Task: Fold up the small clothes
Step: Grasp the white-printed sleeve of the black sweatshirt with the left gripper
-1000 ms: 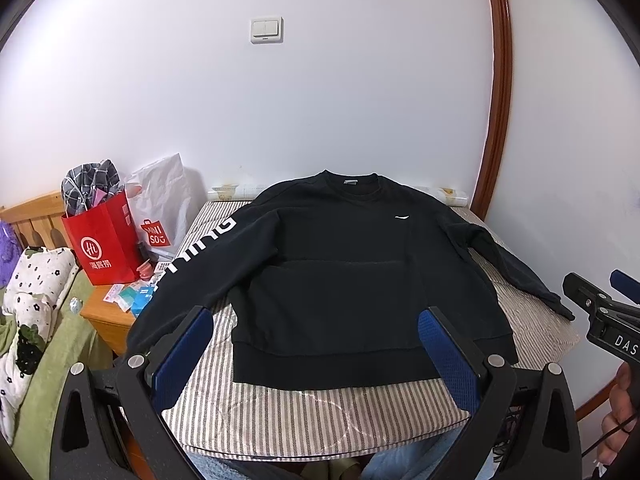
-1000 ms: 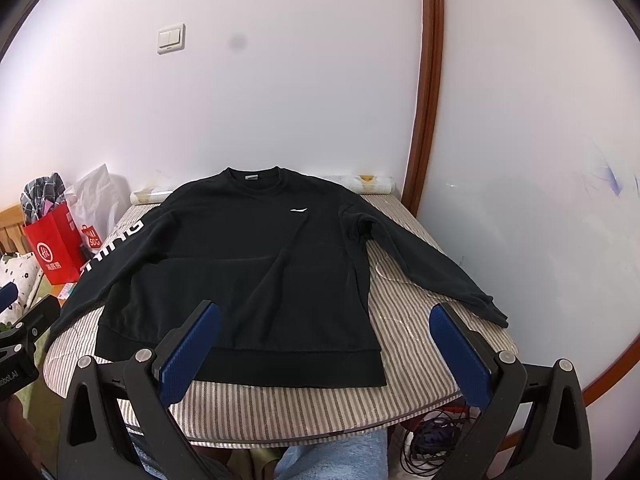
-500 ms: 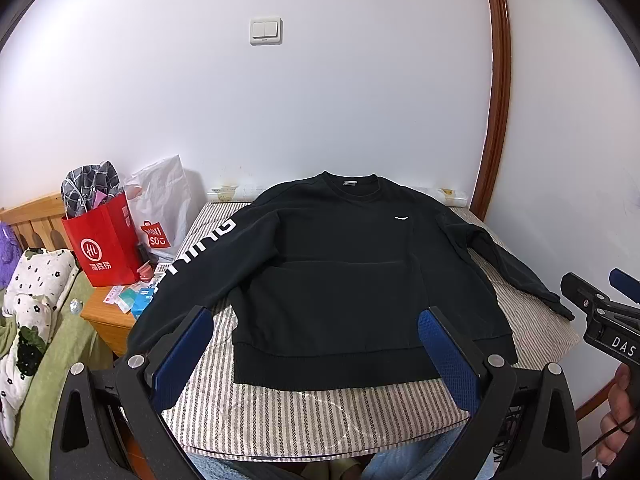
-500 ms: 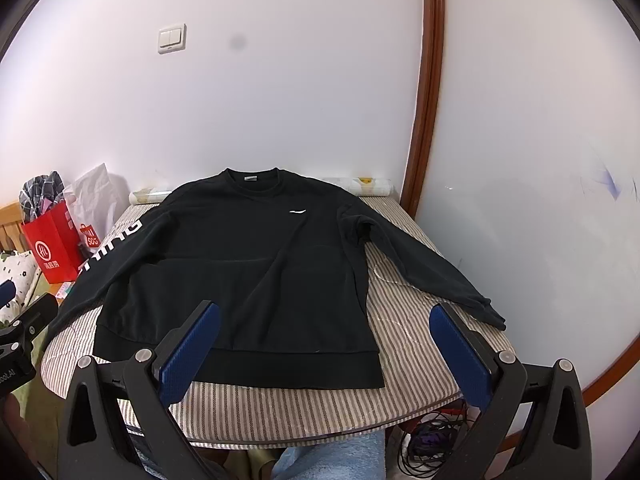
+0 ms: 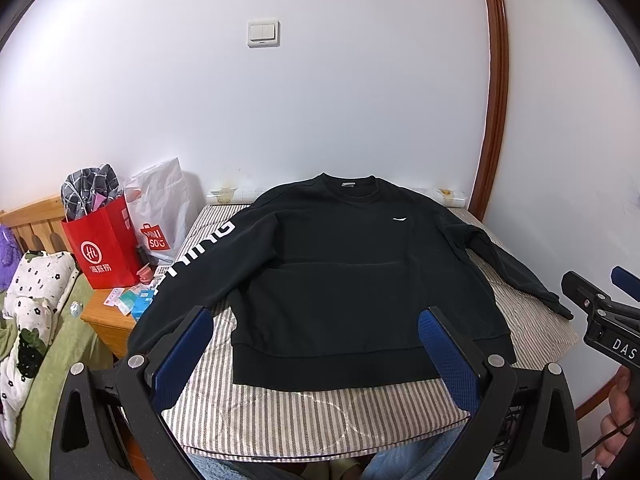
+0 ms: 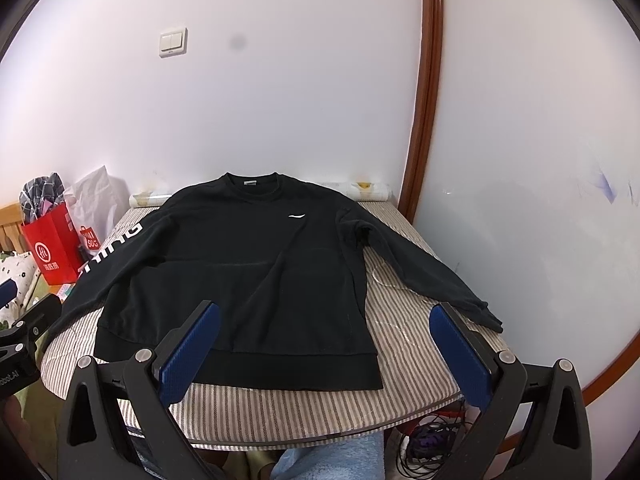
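A black sweatshirt (image 5: 352,276) lies spread flat, front up, on a striped round worktop (image 5: 320,412), collar toward the wall and hem toward the viewer; no fold has begun. From the left: the sleeve with white lettering (image 5: 192,256) slopes down over the worktop's left edge, and the left tool (image 5: 316,354) hovers near the hem with its blue pads spread wide, grasping nothing. Toward the right, the right tool (image 6: 324,354) is likewise released and empty above the hem's right corner, and the plain sleeve (image 6: 424,268) runs out to the worktop's right rim. The likely trouble is the lettered sleeve: hanging off the edge, its weight could drag the shirt askew once a corner is lifted, and a pinch that catches only the top layer would leave the back bunched underneath. Around it, a bed with green bedding (image 5: 44,360) and a red paper bag (image 5: 102,248) on a small wooden stand sit at far left; a white wall with a light switch (image 5: 263,33) stands behind, and a curved wooden trim (image 6: 424,112) rises on the right.
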A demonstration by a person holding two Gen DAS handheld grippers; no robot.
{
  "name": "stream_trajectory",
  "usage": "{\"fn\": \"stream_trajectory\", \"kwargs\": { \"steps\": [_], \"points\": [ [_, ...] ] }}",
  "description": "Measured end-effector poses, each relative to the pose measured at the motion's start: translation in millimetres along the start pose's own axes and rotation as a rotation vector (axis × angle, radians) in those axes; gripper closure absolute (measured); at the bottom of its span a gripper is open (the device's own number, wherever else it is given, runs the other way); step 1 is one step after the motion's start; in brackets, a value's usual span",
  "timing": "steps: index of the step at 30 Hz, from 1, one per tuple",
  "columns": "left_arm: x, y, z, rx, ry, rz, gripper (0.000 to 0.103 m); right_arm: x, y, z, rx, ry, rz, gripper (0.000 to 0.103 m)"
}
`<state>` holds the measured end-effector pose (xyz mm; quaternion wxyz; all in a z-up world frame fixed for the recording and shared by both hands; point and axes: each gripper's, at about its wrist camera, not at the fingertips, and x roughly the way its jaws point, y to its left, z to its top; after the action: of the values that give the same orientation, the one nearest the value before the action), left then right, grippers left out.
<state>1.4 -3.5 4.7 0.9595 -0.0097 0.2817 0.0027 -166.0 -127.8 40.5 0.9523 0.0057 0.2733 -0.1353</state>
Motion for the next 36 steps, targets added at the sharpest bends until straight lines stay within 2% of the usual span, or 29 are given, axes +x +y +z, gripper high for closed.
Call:
{"fn": "stream_trajectory", "kwargs": {
  "steps": [13,17,24,28,31,36],
  "points": [
    [-1.3,0.3,-0.7,0.001,-0.001,-0.001,0.0,-0.4,0.2,-0.8,0.003,0.002,-0.003,0.0],
    [-0.3,2.4,1.3,-0.002,-0.005,-0.022,0.0,2.1,0.7,-0.6,0.002,0.002,-0.004,0.0],
    [17.9,11.2,9.4,-0.019,0.0,-0.043,0.0,17.2,7.2,4.8,0.0,0.009,-0.007,0.0],
    [43.1,27.3,9.5,-0.072,0.024,-0.093,0.0,37.0,13.8,6.7,-0.008,0.035,-0.005,0.0],
    [70.3,47.7,5.0,-0.165,0.052,-0.097,0.001,56.1,17.9,6.6,-0.007,0.057,0.001,0.0],
    [127.6,84.9,-17.9,-0.303,0.147,-0.124,0.002,99.7,23.6,-0.4,0.005,0.111,0.01,0.0]
  ]
}}
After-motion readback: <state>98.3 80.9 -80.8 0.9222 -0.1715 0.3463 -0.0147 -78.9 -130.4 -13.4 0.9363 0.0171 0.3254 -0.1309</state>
